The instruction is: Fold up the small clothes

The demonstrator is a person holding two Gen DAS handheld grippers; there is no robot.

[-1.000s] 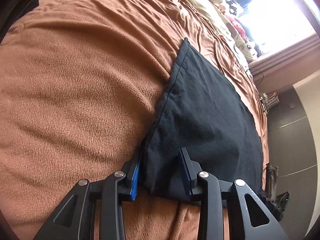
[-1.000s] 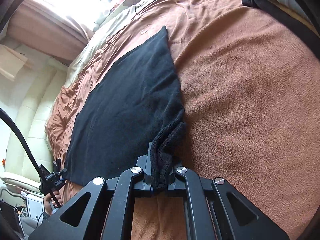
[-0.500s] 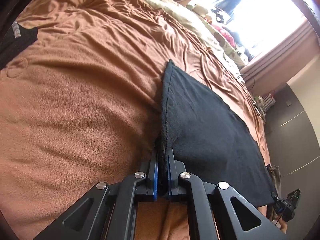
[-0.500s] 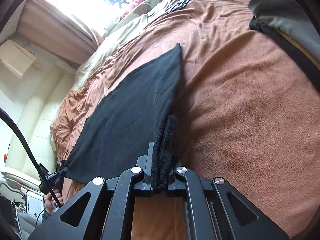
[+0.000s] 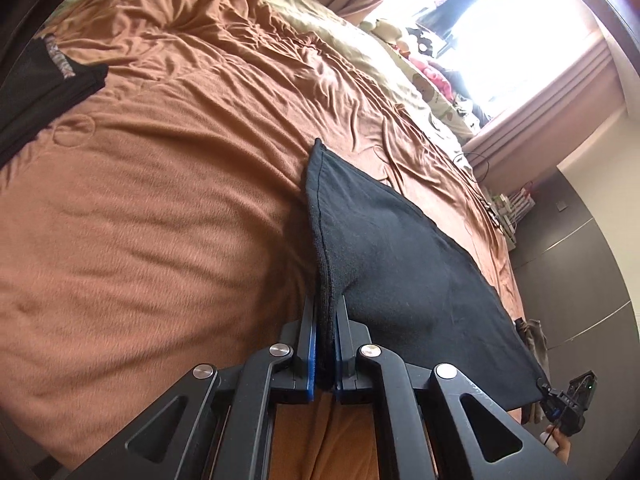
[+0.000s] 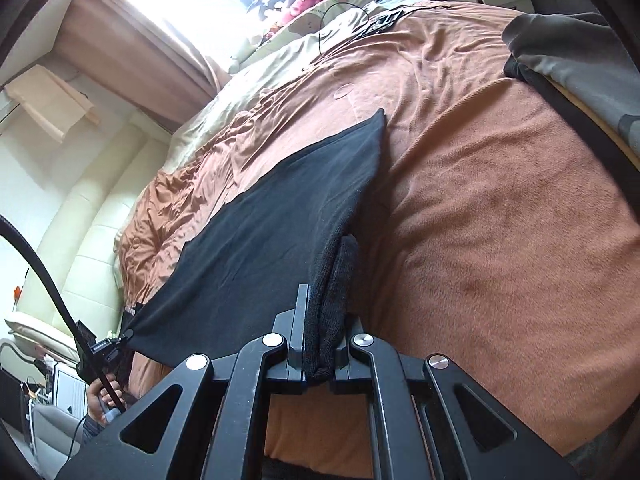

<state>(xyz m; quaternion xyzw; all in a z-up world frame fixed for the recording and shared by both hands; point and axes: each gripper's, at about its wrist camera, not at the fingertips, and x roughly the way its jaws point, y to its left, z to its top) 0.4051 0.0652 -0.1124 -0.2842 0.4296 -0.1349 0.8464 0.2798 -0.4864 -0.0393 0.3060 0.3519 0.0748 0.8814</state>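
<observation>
Blown-out window (image 5: pixel 492 40) glare, fisheye-warped edges.

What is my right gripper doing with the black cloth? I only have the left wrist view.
Observer: The right gripper is shut on a bunched, doubled edge of the black cloth; fabric fills the gap between its jaws.
Operator: Is the cloth off the bed on that side?
Observer: Near the gripper it rises above the brown blanket; its far corner appears to rest on the blanket.
Operator: Anything else lying further right?
Observer: Yes, a grey garment lies at the blanket's far right edge, apart from the cloth.
</observation>
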